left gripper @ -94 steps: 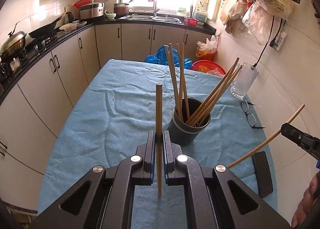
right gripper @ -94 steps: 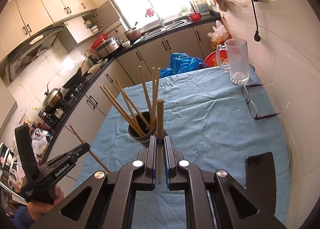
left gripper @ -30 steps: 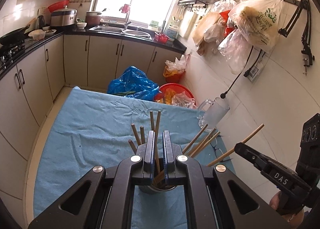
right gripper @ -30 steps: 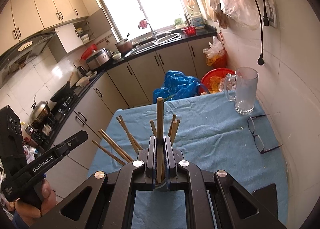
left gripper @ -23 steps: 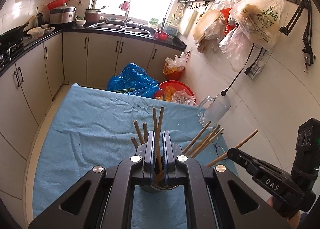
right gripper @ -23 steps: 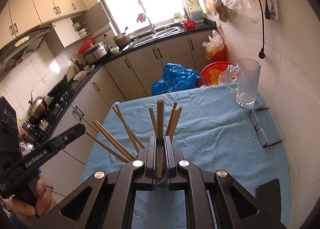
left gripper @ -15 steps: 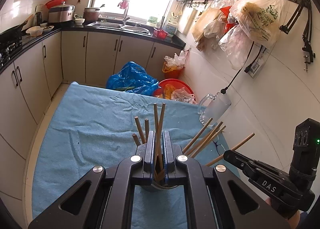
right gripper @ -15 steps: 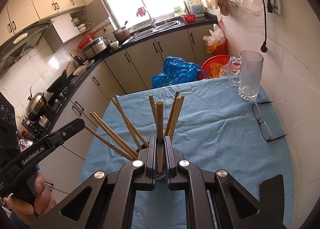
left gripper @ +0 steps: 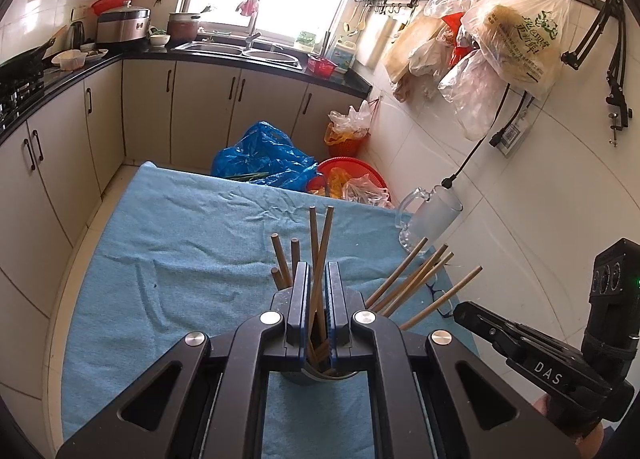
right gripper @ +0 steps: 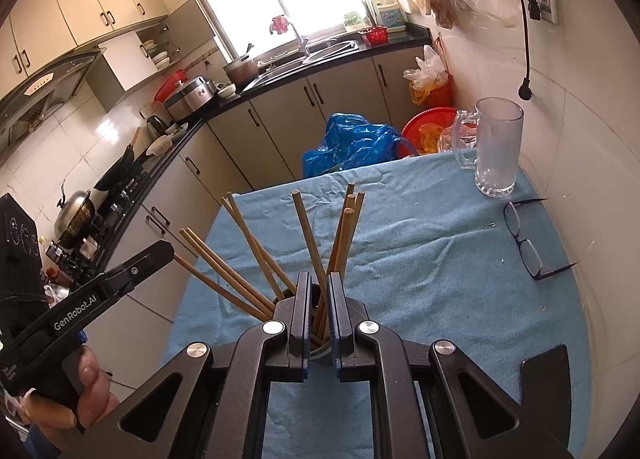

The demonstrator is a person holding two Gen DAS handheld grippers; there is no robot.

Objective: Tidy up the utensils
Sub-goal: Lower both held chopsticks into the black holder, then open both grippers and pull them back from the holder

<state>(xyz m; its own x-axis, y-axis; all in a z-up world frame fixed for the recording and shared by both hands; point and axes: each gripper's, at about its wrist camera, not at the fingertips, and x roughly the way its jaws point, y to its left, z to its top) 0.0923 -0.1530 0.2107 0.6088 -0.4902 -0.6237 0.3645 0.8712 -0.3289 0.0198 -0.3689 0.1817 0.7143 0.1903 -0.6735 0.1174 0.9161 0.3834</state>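
Observation:
A dark round cup (left gripper: 308,373) stands on the blue cloth with several wooden chopsticks fanned out of it. My left gripper (left gripper: 318,265) hangs right over the cup, shut on a chopstick (left gripper: 325,227) whose lower end reaches into the cup. In the right wrist view the left gripper (right gripper: 168,249) comes in from the left, a hand behind it. My right gripper (right gripper: 319,277) is also over the cup (right gripper: 320,353), shut on a chopstick (right gripper: 344,227) that leans to the right with its foot inside. In the left wrist view the right gripper (left gripper: 460,309) shows at the right.
The blue cloth (left gripper: 180,239) covers a small table. A glass mug (right gripper: 498,147) and a pair of glasses (right gripper: 524,247) lie at its far right by the tiled wall. A flat black object (right gripper: 548,375) sits near right. Cabinets run along the left; bags lie beyond the far edge.
Both grippers have come from beside the cup to right over it, putting their chopsticks' lower ends in. In the last half second the right gripper's chopstick has tilted to the right.

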